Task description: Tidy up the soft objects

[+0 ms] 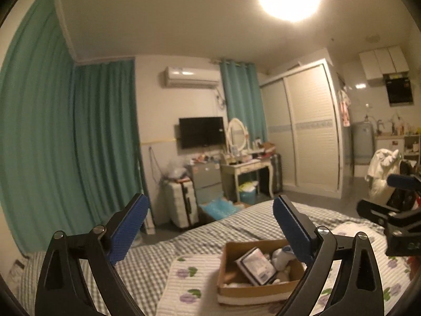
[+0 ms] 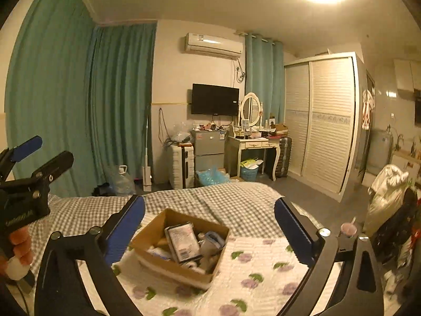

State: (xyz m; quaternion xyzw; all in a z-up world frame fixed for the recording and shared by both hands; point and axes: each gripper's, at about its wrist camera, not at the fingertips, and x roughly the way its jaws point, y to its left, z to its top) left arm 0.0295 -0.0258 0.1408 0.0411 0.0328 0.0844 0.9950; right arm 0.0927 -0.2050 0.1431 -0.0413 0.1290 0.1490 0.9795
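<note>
A brown cardboard box [image 1: 263, 289] sits on a floral quilt [image 1: 184, 276] on the bed; it also shows in the right wrist view [image 2: 150, 239]. Inside lie a flat packet [image 2: 183, 241] and several soft white and blue items [image 2: 213, 239]. My left gripper [image 1: 210, 226] is open and empty, held above the bed behind the box. My right gripper [image 2: 210, 226] is open and empty above the box. The right gripper also shows at the right edge of the left wrist view [image 1: 389, 210], and the left gripper at the left edge of the right wrist view [image 2: 34, 158].
The bed has a grey checked sheet [image 2: 210, 200]. Beyond its foot stand a white suitcase [image 2: 181, 166], a small fridge [image 2: 209, 147], a dressing table with mirror [image 2: 252, 142], a blue bin [image 2: 248, 172] and a wardrobe [image 2: 323, 123]. Clothes hang on a chair [image 2: 386, 197] at right.
</note>
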